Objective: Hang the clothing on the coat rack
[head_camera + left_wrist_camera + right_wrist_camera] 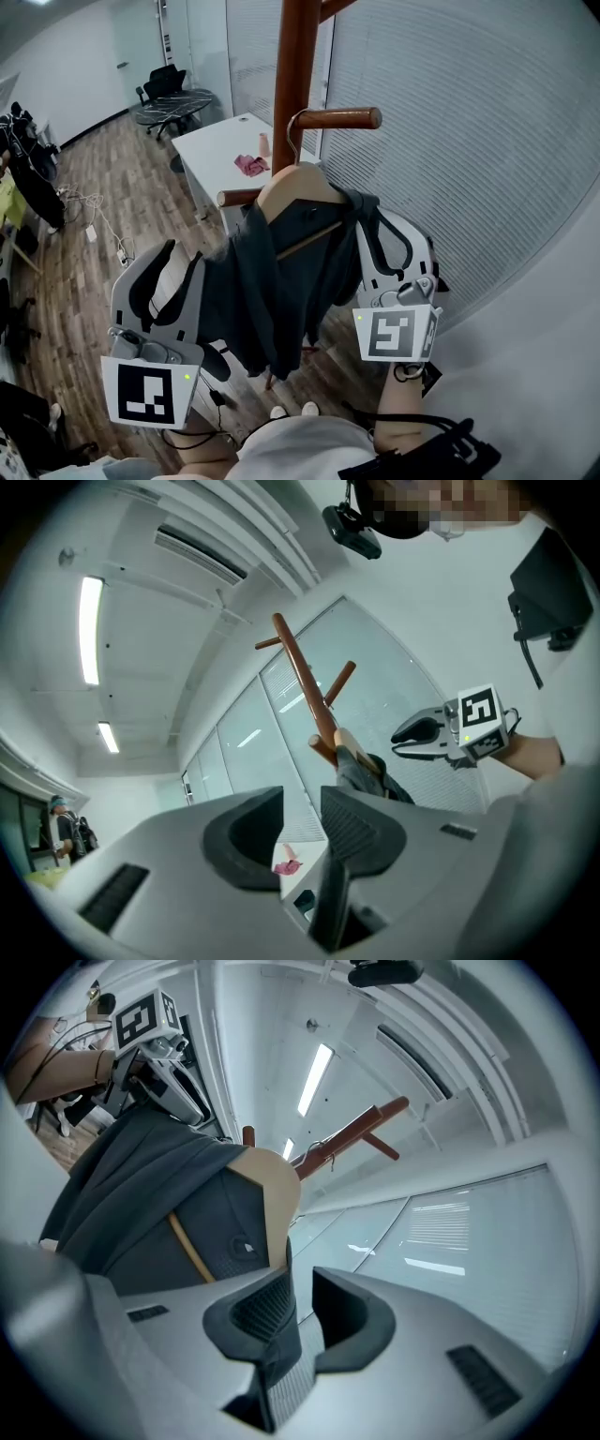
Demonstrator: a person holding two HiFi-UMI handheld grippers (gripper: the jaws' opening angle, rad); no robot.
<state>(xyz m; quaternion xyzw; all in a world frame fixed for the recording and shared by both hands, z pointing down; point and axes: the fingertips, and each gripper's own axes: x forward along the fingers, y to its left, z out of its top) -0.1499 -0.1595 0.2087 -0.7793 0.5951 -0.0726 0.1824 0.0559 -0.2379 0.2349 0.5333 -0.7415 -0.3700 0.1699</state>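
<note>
A dark grey garment [281, 281] hangs on a wooden hanger [300, 183]. The hanger's wire hook [292, 131] curls over a brown peg [339, 119] of the coat rack pole [295, 66]. My left gripper [183, 258] is at the garment's lower left edge, and its jaws stand apart with nothing between them [302, 822]. My right gripper [389, 230] sits close beside the garment's right shoulder. It is also open [302, 1302], with only the window showing in the gap. The garment [141, 1194] and hanger [272, 1194] fill the right gripper view's left side.
A white table [220, 150] with a pink cloth [249, 165] stands behind the rack. An office chair [169, 84] is farther back, and cables [94, 216] lie on the wood floor. A glass wall with blinds [469, 122] runs along the right. A lower peg [236, 198] sticks out to the left.
</note>
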